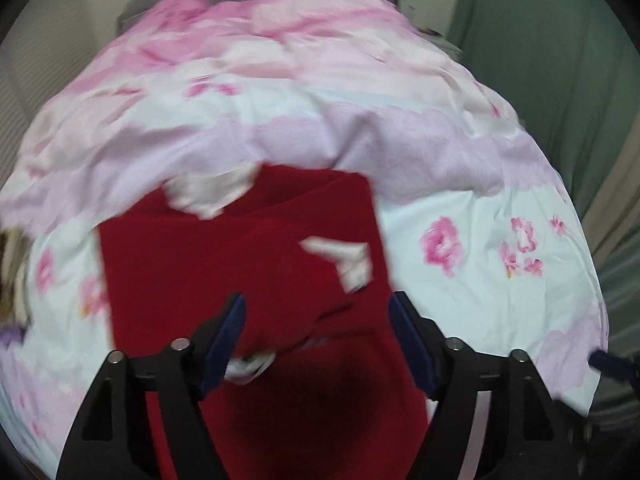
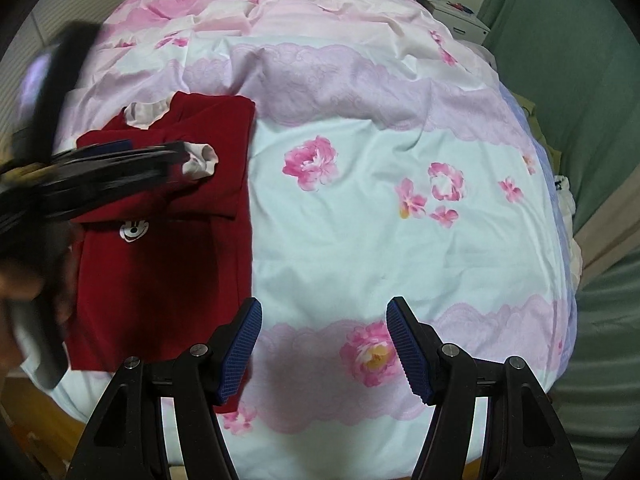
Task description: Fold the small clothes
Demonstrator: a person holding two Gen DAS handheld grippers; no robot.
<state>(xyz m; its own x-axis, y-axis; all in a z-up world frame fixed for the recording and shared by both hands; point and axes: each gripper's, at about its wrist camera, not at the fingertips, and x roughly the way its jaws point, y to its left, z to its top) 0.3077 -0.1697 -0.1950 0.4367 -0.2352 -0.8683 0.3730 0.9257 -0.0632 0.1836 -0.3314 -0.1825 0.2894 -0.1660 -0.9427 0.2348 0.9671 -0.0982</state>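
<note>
Left wrist view: hovered low over a red garment (image 1: 240, 264) spread on a flowered quilt (image 1: 460, 184). Left claw (image 1: 316, 320) stood wide open, blue pads apart, with nothing between them. Showed a white collar (image 1: 208, 196) at the far edge and a white cuff (image 1: 344, 264) on a sleeve folded across the body. Came out blurred, so could not tell whether the pads touched the cloth. Looked partly folded, with the lower body not yet brought up.

Right wrist view: caught the same red garment (image 2: 168, 216) lying at the left side of the quilt (image 2: 360, 240), a small white cartoon badge (image 2: 134, 230) on its chest. Right claw (image 2: 322, 332) stood wide open and empty over bare quilt, just beside the garment's right edge. Registered the left claw (image 2: 120, 156) as a dark smear across the folded sleeve.

Risks, as judged: could pinch quilt along with garment if closed too deep on such soft bedding, dragging both. Could undo the folded sleeve if lifted fast or from one corner only. Could end up with a crooked fold if gripped unevenly.
</note>
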